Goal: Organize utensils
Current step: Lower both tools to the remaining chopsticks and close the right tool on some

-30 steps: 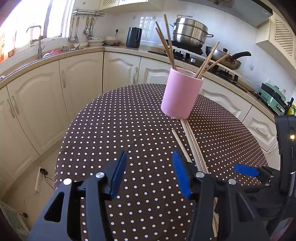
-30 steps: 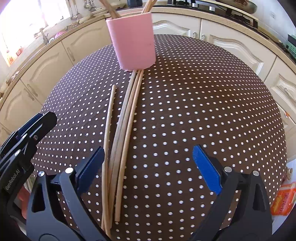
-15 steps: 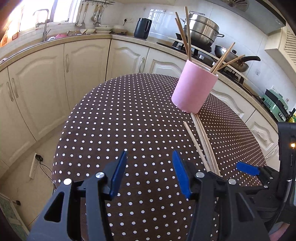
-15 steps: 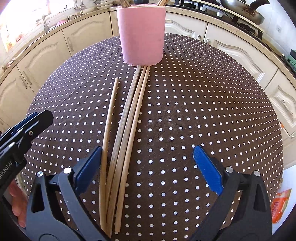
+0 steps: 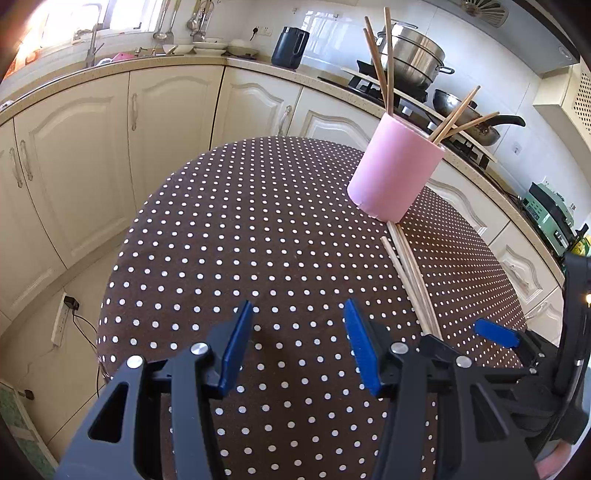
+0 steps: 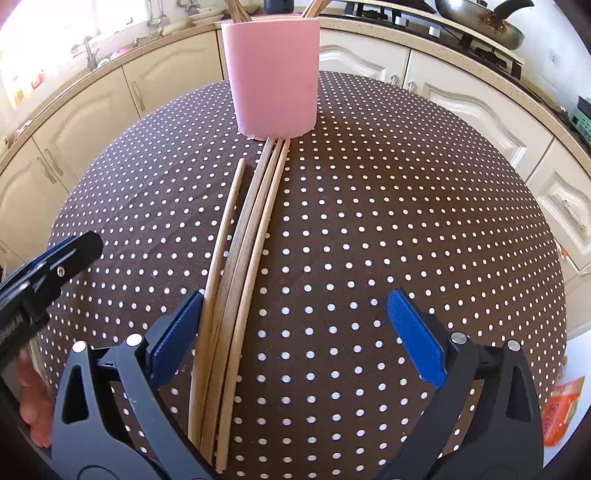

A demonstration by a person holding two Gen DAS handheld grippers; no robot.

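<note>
Both tongs stand apart with nothing between the pads. From where I sit, my left gripper hangs over bare cloth, and my right gripper straddles the near ends of the loose chopsticks, its left pad just beside the outermost stick; I cannot tell if it touches.

Beneath them is a round table under a brown tablecloth with small white dots. Around it run cream cabinets with raised panels, a pale countertop, a dark kettle, a steel stockpot and a frying pan on the stove.

Four wooden chopsticks lie flat on the cloth, thin and pale: three bunched together with their far tips against the foot of the pink cup, one lying slightly apart to the left. That cup is a smooth matte cylinder, standing upright at the far side, with four more chopsticks leaning out of it.

Compared with a second ago, my left camera sits lower and has rolled, so the cup appears further right; the sticks have not shifted.
</note>
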